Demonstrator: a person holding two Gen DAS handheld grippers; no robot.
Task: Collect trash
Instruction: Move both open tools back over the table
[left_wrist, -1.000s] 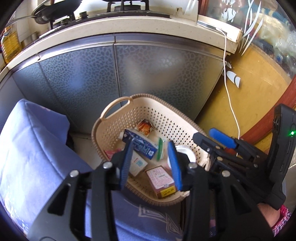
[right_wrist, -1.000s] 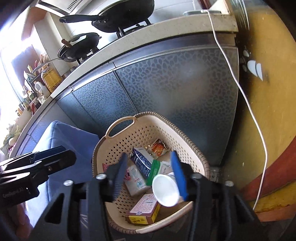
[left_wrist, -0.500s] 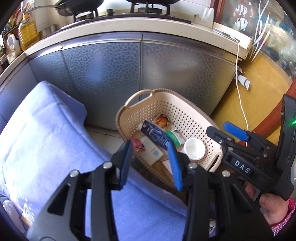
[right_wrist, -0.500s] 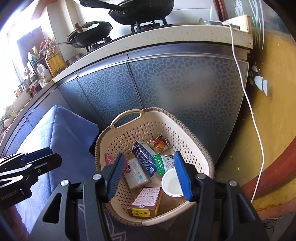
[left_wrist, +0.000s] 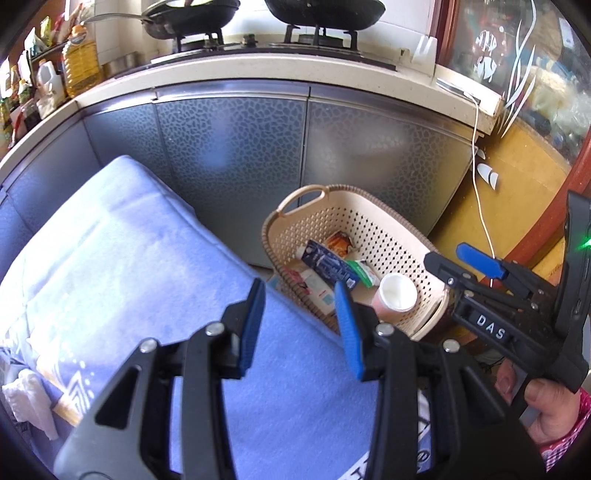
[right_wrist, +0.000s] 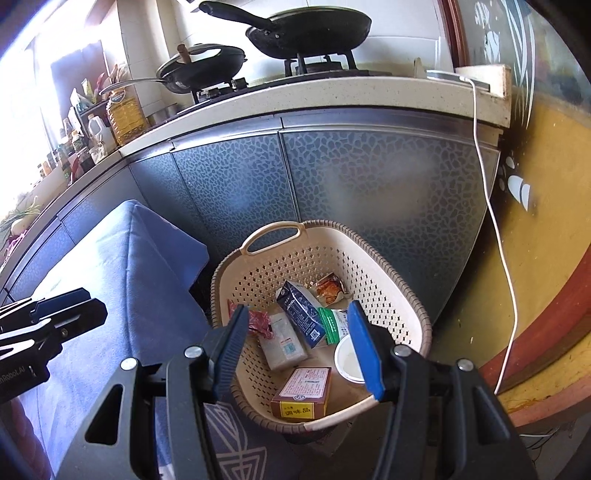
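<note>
Beige basket (right_wrist: 373, 269) is sitting just past the right gripper (right_wrist: 301, 347) fingers, holding a paper cup (right_wrist: 347, 360), boxes and wrappers. Both grippers, left gripper (left_wrist: 299, 325) too, are spread wide, holding nothing. Most trash looks collected; a white crumpled tissue (left_wrist: 31, 398) is waiting.

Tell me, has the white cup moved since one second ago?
Yes. Then it hung between the right gripper's fingers above the basket; now the cup lies inside the basket, beside the brown box.
</note>
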